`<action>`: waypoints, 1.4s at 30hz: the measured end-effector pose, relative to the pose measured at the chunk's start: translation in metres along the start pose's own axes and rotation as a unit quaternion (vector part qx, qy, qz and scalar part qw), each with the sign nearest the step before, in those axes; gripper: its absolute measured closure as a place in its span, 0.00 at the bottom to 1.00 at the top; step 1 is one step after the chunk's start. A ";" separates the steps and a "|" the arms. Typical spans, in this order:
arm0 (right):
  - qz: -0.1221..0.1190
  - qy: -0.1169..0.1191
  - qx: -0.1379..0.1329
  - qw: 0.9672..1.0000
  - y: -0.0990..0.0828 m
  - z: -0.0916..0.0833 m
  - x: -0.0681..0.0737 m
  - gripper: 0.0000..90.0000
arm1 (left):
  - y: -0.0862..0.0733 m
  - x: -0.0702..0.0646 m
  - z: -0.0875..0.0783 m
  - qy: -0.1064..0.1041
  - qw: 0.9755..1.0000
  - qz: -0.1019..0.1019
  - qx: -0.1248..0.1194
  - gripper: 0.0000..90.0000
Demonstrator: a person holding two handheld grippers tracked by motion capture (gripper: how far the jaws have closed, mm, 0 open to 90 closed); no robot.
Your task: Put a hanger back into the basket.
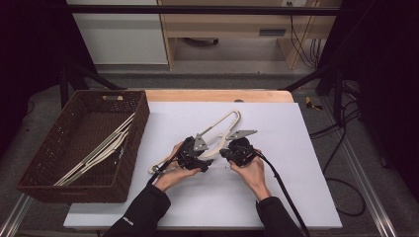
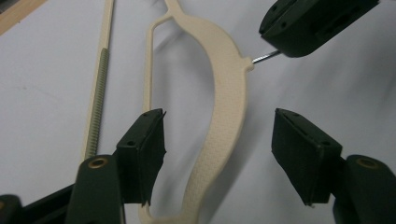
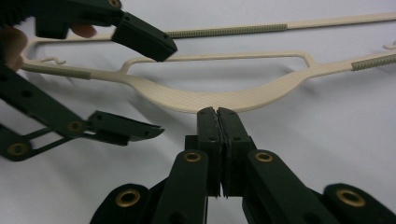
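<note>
Just one cream hanger [image 1: 221,121] out on the white sheet [image 1: 296,187], lying flat near the middle, well away from every edge. Looks thin and light, made of hard plastic, so easy to lift. Probably stiff in the wide curved middle [image 3: 205,100] and bendy along the skinny bars. Smooth too, so could slip out of a loose pinch. Has rough ribbed strips on the arms [image 3: 224,31], which should help stop slipping.

Best place to grab: the wide curved part, or the little metal hook [image 2: 264,57] at the neck. Better not to squeeze the skinny bars hard, since those might snap.

Right gripper [image 3: 217,116]: jaws pressed tight together at the neck, pinching the metal hook. Left gripper [image 2: 219,140]: jaws apart, one on each side of the wide curved part, not touching it yet.

Now the counting:
- One hanger on the sheet.
- One brown basket [image 1: 143,106] at the left edge of the table [image 1: 217,95], partly over the sheet's left edge.
- More cream hangers [image 1: 99,148] inside the basket, lying slanted on top of each other; at least two, too tangled to count for sure.
- Two grippers, one in each hand.
</note>
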State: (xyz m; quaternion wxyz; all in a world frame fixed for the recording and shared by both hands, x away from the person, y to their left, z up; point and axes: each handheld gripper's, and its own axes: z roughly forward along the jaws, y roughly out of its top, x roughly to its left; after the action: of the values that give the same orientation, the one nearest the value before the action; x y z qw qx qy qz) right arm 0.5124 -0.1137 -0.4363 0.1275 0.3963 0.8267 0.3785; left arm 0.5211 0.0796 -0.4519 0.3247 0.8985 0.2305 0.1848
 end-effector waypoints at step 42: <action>0.032 -0.017 -0.187 0.982 -0.004 -0.088 -0.033 0.53 | 0.008 0.013 -0.021 0.008 1.000 -0.001 -0.002 0.83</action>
State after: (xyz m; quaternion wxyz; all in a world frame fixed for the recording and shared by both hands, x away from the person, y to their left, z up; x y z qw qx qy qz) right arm 0.4863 -0.1866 -0.3822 0.2010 0.3980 0.7258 0.5239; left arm 0.5238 0.0918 -0.4292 0.3246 0.8961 0.2338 0.1921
